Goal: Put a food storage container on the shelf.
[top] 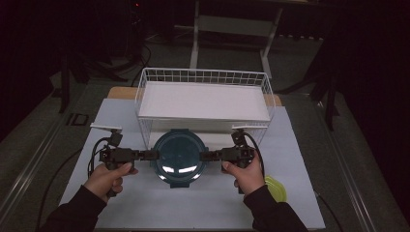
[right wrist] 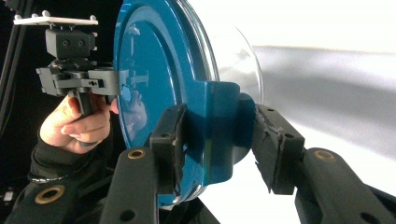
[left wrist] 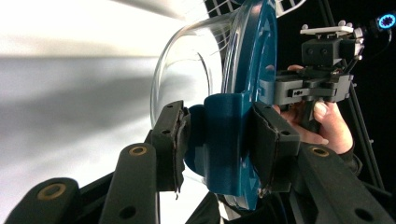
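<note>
container [top: 179,156] on the surface before the wire basket [top: 203,77] | left gripper [top: 151,155] and right gripper [top: 207,155] clenched on opposite lid tabs | glass body — probably heavy, slick, breakable — tabs the safest hold

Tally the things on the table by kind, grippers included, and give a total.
Handheld grippers: 2, the left gripper and the right gripper
Glass containers with teal lid: 1
White wire baskets: 1
Yellow-green round items, partly hidden by the sleeve: 1
Total: 5
</note>
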Demonstrator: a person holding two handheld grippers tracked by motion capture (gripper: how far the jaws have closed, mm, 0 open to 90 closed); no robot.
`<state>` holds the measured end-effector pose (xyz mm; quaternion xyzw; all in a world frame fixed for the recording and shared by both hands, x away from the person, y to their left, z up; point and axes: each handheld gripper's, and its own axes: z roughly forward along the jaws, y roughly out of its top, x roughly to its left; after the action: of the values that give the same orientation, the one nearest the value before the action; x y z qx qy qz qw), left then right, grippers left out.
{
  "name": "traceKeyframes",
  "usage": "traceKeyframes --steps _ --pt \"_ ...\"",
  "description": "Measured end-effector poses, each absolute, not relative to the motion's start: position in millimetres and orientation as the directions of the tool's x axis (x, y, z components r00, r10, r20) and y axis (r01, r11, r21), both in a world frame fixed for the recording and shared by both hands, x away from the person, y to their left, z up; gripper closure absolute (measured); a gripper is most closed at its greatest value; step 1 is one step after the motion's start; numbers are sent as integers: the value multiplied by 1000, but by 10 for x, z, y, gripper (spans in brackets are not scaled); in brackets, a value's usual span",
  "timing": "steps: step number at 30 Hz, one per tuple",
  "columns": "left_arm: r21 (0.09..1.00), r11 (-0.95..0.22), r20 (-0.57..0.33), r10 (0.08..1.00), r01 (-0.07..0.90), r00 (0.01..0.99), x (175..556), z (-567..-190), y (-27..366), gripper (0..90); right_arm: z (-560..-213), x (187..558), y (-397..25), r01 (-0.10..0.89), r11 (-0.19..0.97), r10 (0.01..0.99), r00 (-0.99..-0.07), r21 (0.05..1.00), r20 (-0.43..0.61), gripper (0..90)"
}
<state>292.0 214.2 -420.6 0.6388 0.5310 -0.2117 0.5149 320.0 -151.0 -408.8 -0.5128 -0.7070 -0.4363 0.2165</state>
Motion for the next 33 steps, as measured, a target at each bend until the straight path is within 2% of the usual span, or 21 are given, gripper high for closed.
traceKeyframes --steps 20,33 --pt "544 82 -772 440 835 459 3374 -3436 1791 575 -3339 3426 -1878 865 13 544 -427 502 722 554" --pt "572 80 -758 431 817 489 3802 -3208 1568 575 -3089 3729 -2102 852 -33 563 -415 522 715 553"
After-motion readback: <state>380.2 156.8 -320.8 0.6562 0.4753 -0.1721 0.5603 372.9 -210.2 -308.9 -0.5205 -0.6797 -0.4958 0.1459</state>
